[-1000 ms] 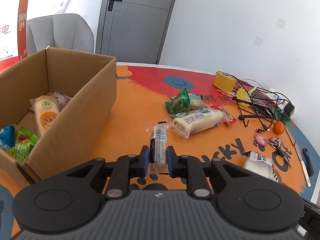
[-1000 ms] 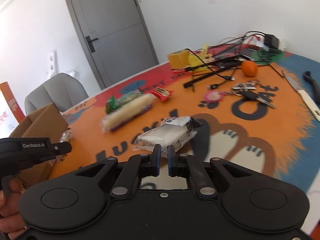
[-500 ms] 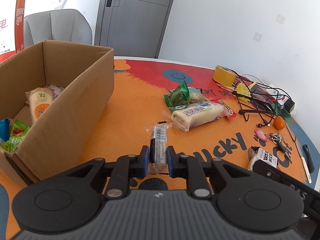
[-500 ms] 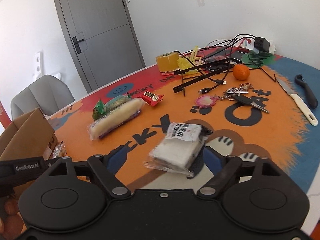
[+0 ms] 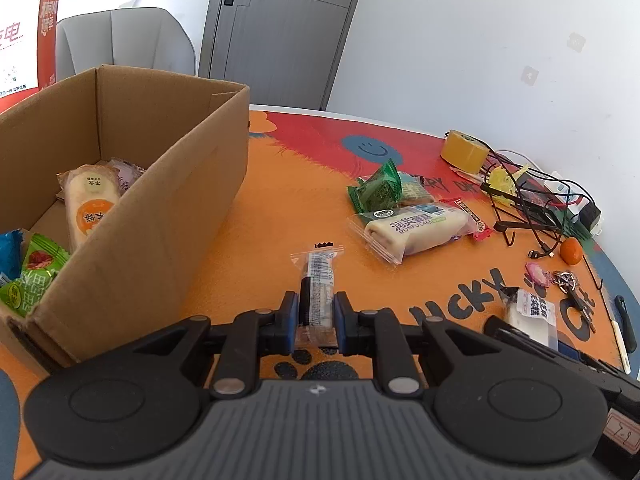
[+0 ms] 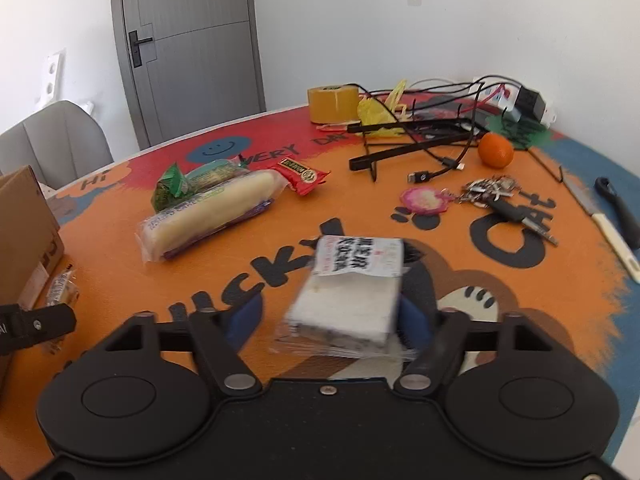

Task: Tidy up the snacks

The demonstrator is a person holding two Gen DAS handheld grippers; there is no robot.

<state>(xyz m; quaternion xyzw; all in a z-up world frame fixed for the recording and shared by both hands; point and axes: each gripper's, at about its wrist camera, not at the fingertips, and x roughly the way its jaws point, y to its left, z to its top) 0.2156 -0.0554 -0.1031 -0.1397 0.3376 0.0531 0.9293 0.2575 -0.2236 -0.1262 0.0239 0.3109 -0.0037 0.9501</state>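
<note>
My left gripper (image 5: 316, 316) is shut on a slim clear-wrapped snack bar (image 5: 318, 280), just right of the open cardboard box (image 5: 160, 216), which holds several snacks. My right gripper (image 6: 328, 316) is open around a white wrapped cake with a black-and-white label (image 6: 352, 284); its blue pads (image 6: 244, 314) stand either side, the right one close to the pack. The same cake shows in the left wrist view (image 5: 532, 312). A long cake roll (image 6: 216, 212), a green packet (image 6: 170, 188) and a red packet (image 6: 302, 174) lie mid-table.
On the orange mat at the far right lie a yellow tape roll (image 6: 334, 102), tangled black cables and a wire stand (image 6: 420, 136), an orange (image 6: 496, 150), keys (image 6: 492, 192), a knife (image 6: 604, 224) and a peeler (image 6: 620, 208). A grey chair (image 5: 120, 44) stands behind the box.
My right gripper opened from shut and moved forward so the white cake now sits between its fingers. My left gripper kept its hold on the bar and shifted slightly.
</note>
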